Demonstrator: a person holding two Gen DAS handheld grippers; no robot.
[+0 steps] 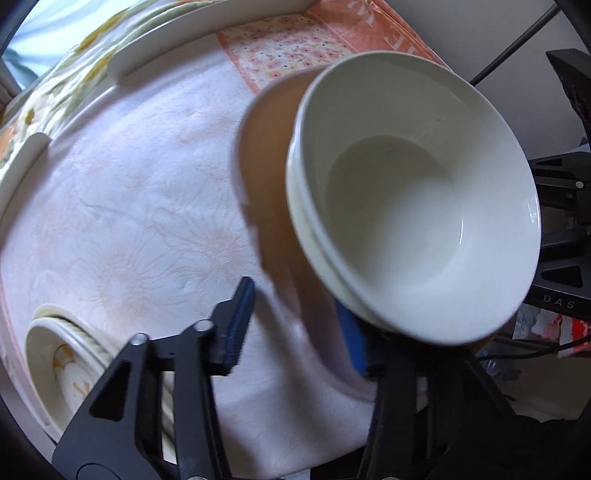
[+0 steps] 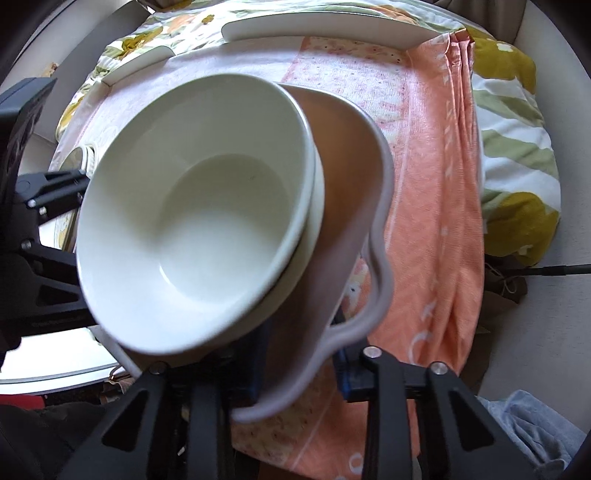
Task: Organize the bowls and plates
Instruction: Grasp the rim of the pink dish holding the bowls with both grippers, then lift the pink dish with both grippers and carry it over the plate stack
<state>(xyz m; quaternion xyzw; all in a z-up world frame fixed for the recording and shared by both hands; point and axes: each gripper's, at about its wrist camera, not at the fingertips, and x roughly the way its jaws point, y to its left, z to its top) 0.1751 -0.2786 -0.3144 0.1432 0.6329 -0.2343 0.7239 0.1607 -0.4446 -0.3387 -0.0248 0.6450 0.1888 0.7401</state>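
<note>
Two stacked white bowls (image 1: 413, 199) (image 2: 199, 221) stand on a brown plate (image 1: 269, 173) (image 2: 351, 206) with a wavy pale rim. In the left wrist view my left gripper (image 1: 299, 332) straddles the plate's near rim. Its right blue pad is hidden under the bowls, and its left pad (image 1: 240, 325) stands a little clear of the blurred rim. In the right wrist view my right gripper (image 2: 303, 365) is closed on the opposite rim, one pad under the plate and one against the rim's outer side.
A patterned bowl (image 1: 66, 365) sits on the pale cloth at lower left. White plates (image 1: 166, 44) (image 2: 332, 26) lie at the far edge. An orange towel (image 2: 436, 221) covers the right side, and beyond it lies a floral cloth (image 2: 517, 155). Each view shows the other gripper's black frame (image 1: 561, 221) (image 2: 37, 240).
</note>
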